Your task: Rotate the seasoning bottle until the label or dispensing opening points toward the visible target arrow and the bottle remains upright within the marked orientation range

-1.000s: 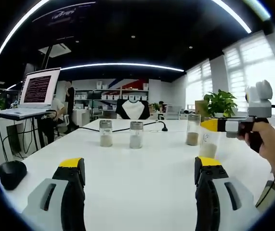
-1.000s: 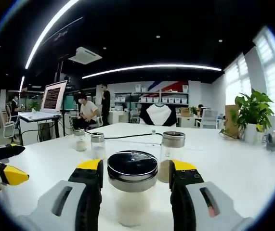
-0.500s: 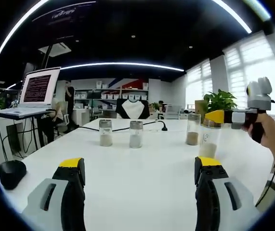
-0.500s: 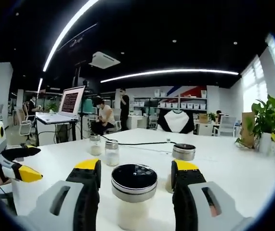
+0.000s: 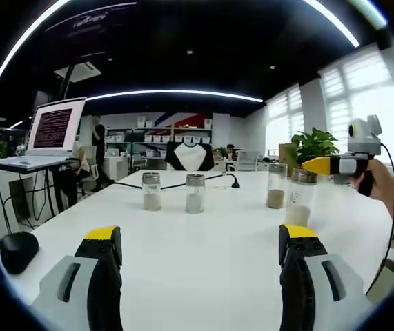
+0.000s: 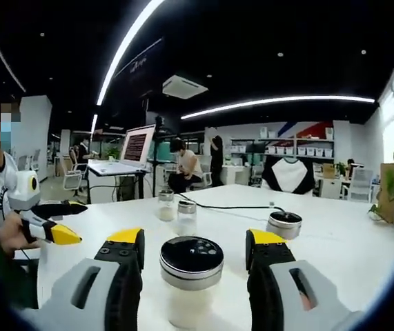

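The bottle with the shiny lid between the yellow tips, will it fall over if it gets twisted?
Probably not easily. The seasoning bottle looks wide and stands flat on the white table. Its powder sits low, which likely steadies it. The sides look smooth like glass, so it may slip between the right gripper jaws.

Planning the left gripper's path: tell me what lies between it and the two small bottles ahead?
In the left gripper view, only bare white table lies between the left gripper and the two bottles.

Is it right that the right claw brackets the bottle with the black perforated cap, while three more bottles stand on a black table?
Not quite: the table is white, not black, as the left gripper view shows. The rest holds: the right claw brackets the black-capped bottle, and three more bottles stand on it.
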Motion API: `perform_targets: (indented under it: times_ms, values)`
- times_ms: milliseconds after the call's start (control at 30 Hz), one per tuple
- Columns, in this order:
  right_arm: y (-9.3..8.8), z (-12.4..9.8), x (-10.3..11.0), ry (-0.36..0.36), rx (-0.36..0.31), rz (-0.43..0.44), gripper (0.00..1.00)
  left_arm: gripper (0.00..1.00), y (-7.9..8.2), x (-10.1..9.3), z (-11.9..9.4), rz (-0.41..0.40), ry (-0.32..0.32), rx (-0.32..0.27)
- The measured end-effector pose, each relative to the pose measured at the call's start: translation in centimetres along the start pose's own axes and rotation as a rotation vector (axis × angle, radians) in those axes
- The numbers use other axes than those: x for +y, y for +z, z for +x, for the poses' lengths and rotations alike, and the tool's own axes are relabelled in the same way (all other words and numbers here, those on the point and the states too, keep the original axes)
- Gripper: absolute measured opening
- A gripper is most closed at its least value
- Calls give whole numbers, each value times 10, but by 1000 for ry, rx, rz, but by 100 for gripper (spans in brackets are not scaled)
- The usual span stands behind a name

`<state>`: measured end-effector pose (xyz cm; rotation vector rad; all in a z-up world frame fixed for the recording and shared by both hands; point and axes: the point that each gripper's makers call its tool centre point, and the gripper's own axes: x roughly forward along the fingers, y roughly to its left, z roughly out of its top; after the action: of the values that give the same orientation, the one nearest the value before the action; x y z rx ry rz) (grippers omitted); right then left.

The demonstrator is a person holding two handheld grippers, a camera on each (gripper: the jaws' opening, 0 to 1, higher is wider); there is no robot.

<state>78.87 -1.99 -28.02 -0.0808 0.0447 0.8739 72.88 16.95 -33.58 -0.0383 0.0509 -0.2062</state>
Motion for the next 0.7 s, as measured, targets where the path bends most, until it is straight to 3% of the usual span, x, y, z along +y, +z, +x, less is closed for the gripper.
perform_targets:
  times_ms: [233,267,400,567,633,700]
  values:
    - [1,3,-2,135,-35,55,63,100,1,1,0,1,1,-3]
    - [-4,5,-3,151,-11,53,63,100,1,2,0,6,2,-3]
    - [-8,7,-4,180,-4,26,62,100,2,0,0,8,-2,-4]
    - [-11,6,2,243,-8,42,57,100,1,-2,1,10,-9,0]
    - [-8,4,5,269,-40,45,57,100,1,-2,1,9,-9,0]
    - [-11,3,4,268,-24,55,55,100,1,0,1,7,-6,1]
